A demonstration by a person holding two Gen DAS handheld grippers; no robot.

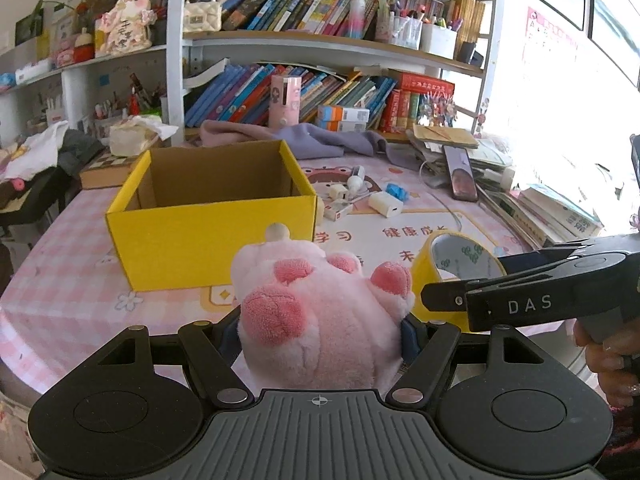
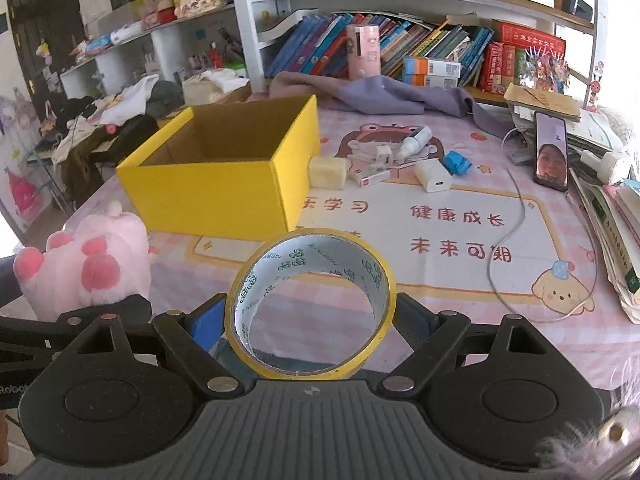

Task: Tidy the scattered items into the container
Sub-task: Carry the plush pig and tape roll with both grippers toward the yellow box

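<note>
Box [image 2: 224, 184], yellow cardboard, open top, sits centre-left of right wrist frame on the counter [image 2: 440, 280]; visible inside shows bare. Left gripper [image 1: 322, 332] clamped on pink plush paw [image 1: 316, 312], low centre of left wrist frame, just in front of the box. Right gripper [image 2: 310, 320] clamped on yellow tape roll [image 2: 312, 300], lower centre, upright on edge. Open mat between tape and box. Right of box, upper centre: cream block [image 2: 327, 172] touching box wall, white charger [image 2: 433, 176], blue toy [image 2: 458, 163], white bottle [image 2: 416, 141]. Phone [image 2: 551, 152] with cable [image 2: 508, 240] and book stacks [image 2: 608, 232] along right edge. Purple cloth [image 2: 380, 96] behind the box.
</note>
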